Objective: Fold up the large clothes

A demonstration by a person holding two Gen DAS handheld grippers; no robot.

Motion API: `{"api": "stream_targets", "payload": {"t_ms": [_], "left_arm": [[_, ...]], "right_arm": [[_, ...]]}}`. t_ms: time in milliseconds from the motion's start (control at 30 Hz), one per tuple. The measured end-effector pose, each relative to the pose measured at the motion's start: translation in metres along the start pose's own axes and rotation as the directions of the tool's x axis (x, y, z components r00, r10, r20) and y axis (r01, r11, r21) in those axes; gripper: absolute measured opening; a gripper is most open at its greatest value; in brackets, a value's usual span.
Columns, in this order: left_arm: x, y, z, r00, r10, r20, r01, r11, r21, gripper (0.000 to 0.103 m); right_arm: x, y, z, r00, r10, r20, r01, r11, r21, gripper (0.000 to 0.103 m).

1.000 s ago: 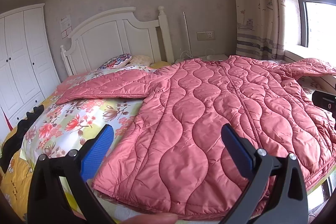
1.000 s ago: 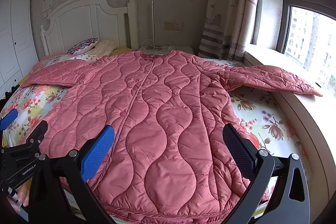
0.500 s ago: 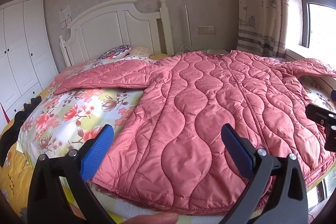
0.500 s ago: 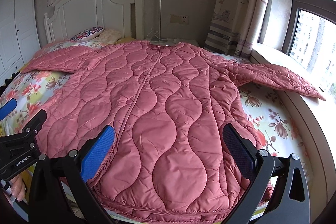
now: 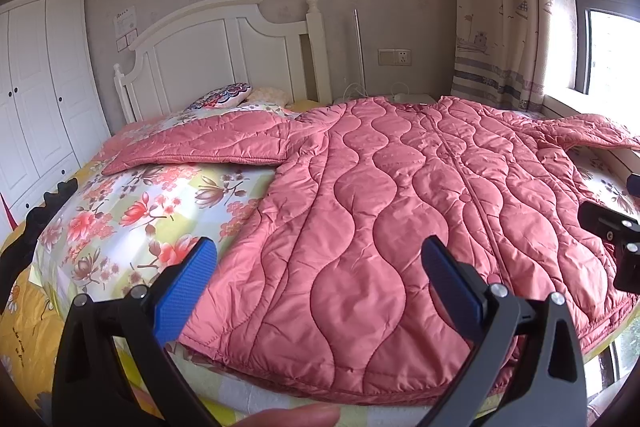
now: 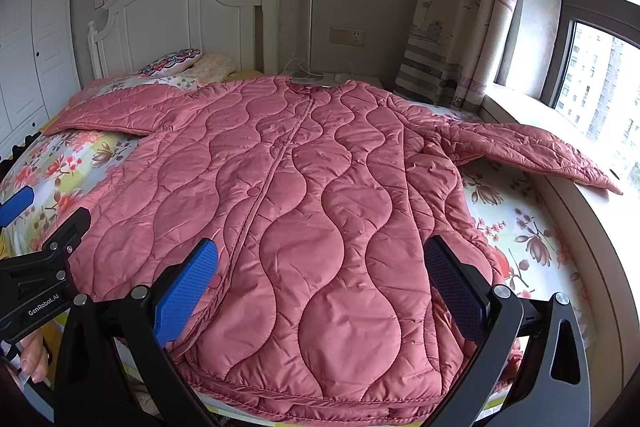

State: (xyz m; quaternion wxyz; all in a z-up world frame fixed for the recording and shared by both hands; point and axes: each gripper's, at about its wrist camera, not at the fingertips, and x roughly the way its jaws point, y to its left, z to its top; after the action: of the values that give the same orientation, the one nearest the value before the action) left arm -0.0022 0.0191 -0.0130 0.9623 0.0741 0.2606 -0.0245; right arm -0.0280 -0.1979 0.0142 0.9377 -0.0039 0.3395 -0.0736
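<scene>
Both tongs, the left gripper [image 5: 316,279] and right gripper [image 6: 320,277], hung spread and empty above the hem of the pink quilted padded coat [image 6: 304,195], which lay flat on the floral-sheeted bed [image 6: 516,227]. Slippery padding could slide from a shallow pinch, spoiling the fold.

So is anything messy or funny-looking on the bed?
Only a little: the pink quilted coat lies flat and unfolded, but its window-side sleeve sticks off the bed onto the windowsill. Nothing looks spilled or torn.
</scene>
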Motion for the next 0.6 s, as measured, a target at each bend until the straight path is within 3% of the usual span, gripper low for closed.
{"api": "stream_targets", "payload": {"t_ms": [600], "left_arm": [[0.0055,-0.0008,-0.0048,1.000,-0.003,-0.024,0.003,1.000,-0.001,0.101]], "right_arm": [[0.0050,-0.0017,-0.0033,1.000,0.010,-0.018,-0.010,1.000,0.007,0.099]]}}
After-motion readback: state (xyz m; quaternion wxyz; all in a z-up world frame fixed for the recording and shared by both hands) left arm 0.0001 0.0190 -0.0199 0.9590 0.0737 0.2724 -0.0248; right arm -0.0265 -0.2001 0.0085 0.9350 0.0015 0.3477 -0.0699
